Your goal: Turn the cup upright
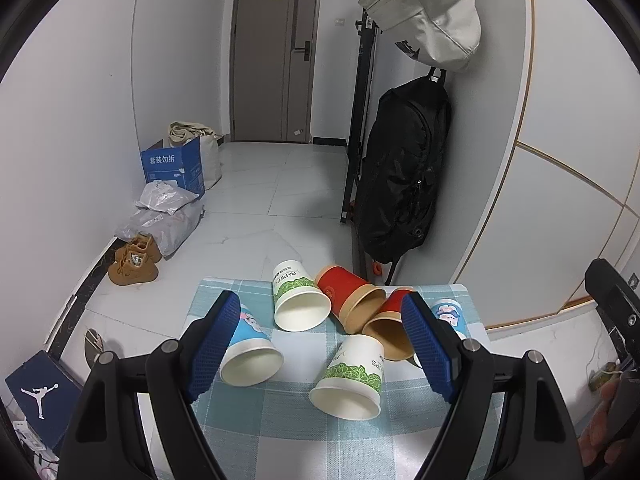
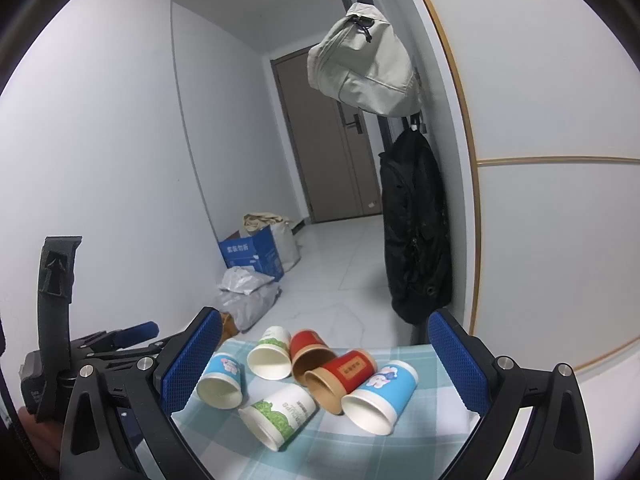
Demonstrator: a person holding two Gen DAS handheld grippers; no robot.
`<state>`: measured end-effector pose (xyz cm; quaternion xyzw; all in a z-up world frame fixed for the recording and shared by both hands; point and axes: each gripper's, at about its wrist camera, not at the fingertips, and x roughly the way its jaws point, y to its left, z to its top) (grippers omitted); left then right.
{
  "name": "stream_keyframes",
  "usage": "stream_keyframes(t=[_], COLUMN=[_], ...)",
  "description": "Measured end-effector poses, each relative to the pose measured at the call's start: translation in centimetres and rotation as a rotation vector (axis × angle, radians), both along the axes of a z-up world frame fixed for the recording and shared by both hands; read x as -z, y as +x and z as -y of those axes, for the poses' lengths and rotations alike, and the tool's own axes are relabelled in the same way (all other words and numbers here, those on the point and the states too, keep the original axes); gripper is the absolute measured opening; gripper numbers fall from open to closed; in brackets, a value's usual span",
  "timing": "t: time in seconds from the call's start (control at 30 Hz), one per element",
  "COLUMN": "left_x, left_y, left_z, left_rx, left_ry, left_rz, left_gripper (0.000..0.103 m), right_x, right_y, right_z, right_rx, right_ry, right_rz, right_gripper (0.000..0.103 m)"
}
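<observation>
Six paper cups lie tipped on their sides on the worktop's blue-and-white checked cloth (image 1: pixel 248 420), mouths turned toward the near edge. Far left lies a blue paper cup with a cartoon print (image 1: pixel 250 350), just beside the left tongs' (image 1: pixel 326 348) left pad. Next comes a white paper cup with green leaf print (image 1: pixel 298 300), farther back. To its right a red paper cup with a brown inside (image 1: pixel 352 296) rests against a second red paper cup (image 1: pixel 390 326), the two touching. Nearer lies another white leaf-print cup (image 1: pixel 352 380). Far right, a second blue cartoon cup (image 2: pixel 380 394) lies beside the red pair.

Both tongs hang above the near edge with fingers spread wide apart, gripping nothing – the right tongs (image 2: pixel 326 364) frame the whole cluster
</observation>
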<state>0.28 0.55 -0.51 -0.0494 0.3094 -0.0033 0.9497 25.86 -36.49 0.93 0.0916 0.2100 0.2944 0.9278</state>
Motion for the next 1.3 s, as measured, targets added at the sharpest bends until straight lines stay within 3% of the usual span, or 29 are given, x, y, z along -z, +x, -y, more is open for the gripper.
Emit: stream_keyframes(t=[0.83, 1.0, 1.2, 1.3], left_x=[0.6, 1.6, 4.7, 6.7], left_y=[0.8, 1.4, 2.4, 3.5], left_z=[0.2, 0.3, 0.6, 0.5], left_rx=[0.031, 0.086, 0.156, 0.137], left_ry=[-0.043, -0.131, -0.28, -0.361], left_rz=[-0.067, -0.136, -0.295, -0.397], left_gripper=[0.079, 0.079, 0.079, 0.072], right_x=[0.3, 0.2, 0.4, 1.0], right_y=[0.6, 0.8, 1.7, 2.6], right_z=[0.3, 0.8, 2.0, 2.8], right_rx=[0.023, 0.039, 0.083, 0.097], right_ry=[-0.002, -0.001, -0.008, 0.01], right_rz=[-0.046, -0.057, -0.091, -0.142], right_gripper=[0.103, 0.103, 0.103, 0.103])
